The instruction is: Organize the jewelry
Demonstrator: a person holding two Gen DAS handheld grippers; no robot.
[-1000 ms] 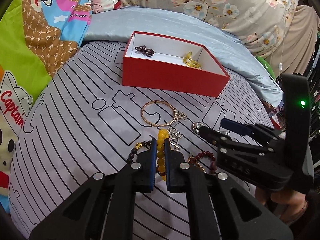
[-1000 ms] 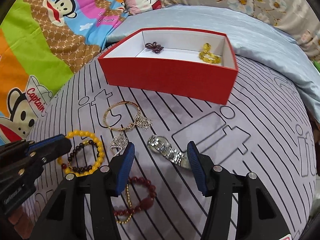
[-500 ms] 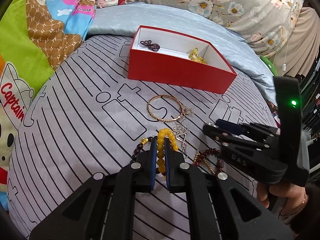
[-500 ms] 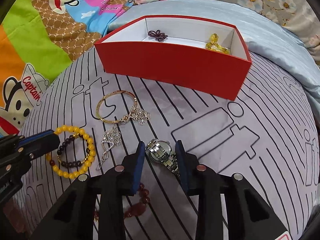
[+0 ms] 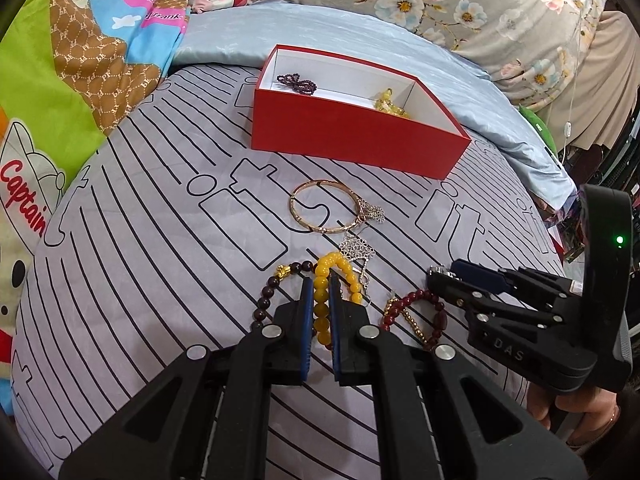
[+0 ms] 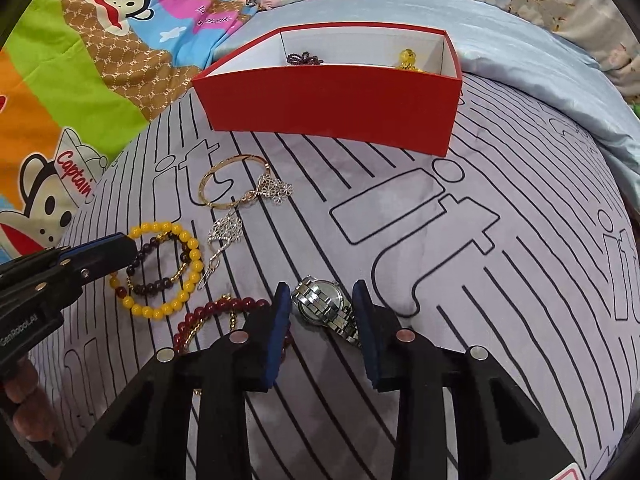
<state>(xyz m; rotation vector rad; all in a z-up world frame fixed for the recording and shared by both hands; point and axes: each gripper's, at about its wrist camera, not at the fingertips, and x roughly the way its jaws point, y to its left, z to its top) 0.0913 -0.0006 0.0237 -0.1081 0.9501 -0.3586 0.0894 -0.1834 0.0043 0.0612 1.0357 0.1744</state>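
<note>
Right now both tools are down on the bed, each at a piece of jewelry. The left tool (image 5: 320, 312) is squeezed almost shut on the yellow bead bracelet (image 5: 322, 308), with the beads pinched between its blue pads. A dark brown bead bracelet (image 6: 158, 264) lies inside the yellow ring and could come up with it.

The right tool (image 6: 322, 312) has its jaws partly open around the shiny silver metal watch (image 6: 320, 304). The jaws have just been closing in on the watch. The far pad looks like it touches the band, but there is a small gap at the near pad, so I think the watch is not gripped yet.

The open red cardboard box (image 6: 328, 108) sits further up the grey striped bedspread (image 6: 480, 320). It already has a purple bead piece (image 5: 298, 82) and a yellow piece (image 5: 390, 106) inside.

So the step in hand is picking up. Next, the right tool should close all the way on the watch. Then both should lift and carry their pieces over the red wall and let go inside. A thin gold bangle (image 5: 326, 210), a silver chain (image 6: 228, 232) and a dark red bead bracelet (image 5: 416, 312) wait on the bed.
</note>
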